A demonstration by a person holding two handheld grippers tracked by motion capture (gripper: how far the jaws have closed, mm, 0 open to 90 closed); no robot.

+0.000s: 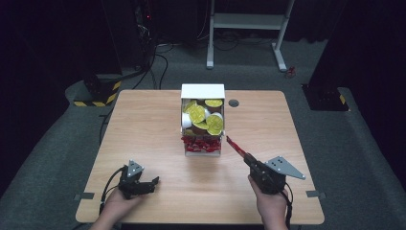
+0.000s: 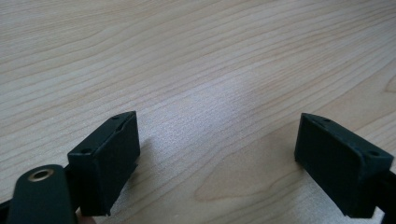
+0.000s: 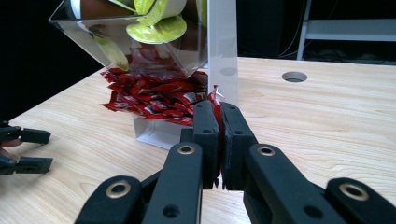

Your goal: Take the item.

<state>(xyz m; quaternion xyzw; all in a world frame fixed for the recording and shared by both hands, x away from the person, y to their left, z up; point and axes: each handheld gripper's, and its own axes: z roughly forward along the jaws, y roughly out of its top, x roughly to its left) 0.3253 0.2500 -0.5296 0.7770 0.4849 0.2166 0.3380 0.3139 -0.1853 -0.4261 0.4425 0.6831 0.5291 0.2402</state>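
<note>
right hand-held gripper clamped on thin red sachet, just right of white dispenser box mid light wooden surface | left hand-held gripper wide apart, empty, near-left | risk: thin sachet slips out

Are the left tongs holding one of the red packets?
No, the left tongs are wide open over the bare wooden table, with nothing between them.
</note>
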